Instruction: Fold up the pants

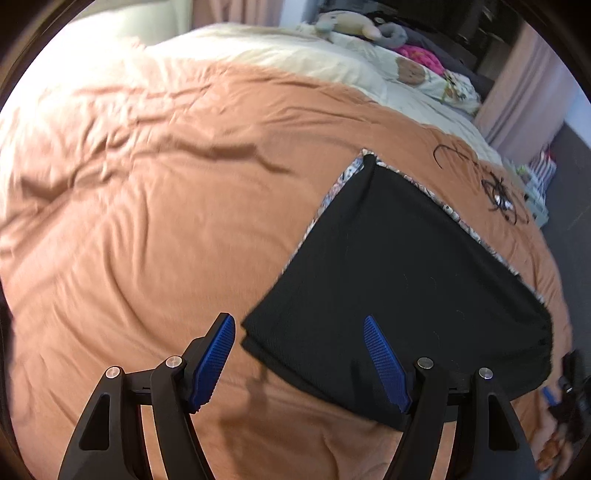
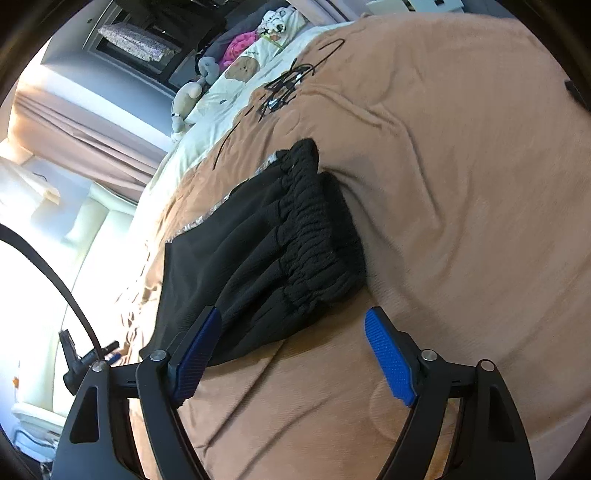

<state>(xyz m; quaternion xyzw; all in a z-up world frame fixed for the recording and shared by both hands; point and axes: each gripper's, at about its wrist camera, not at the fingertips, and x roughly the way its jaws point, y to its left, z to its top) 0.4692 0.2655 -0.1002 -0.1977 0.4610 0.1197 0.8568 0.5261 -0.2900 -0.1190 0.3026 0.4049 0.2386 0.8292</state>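
Observation:
Black pants (image 1: 399, 280) lie folded into a flat rectangle on an orange-brown bedspread (image 1: 147, 221), with a patterned cloth edge (image 1: 341, 181) showing under them. My left gripper (image 1: 297, 319) hovers open over their near left corner, and its blue pads touch nothing. In the right wrist view the pants (image 2: 236, 258) show their gathered elastic waistband (image 2: 310, 229) on the right side. My right gripper (image 2: 291, 312) stands open just above the near edge of the pants, one finger over the cloth and the other over the bedspread (image 2: 461, 184).
A tangled black cord (image 1: 498, 195) (image 2: 288, 85) lies on the bedspread beyond the pants. Further back are a cream duvet with bear prints (image 1: 406, 70), plush toys (image 1: 347, 22) and a pink item (image 2: 240, 46). Curtains (image 2: 92, 140) and the bed's edge lie left.

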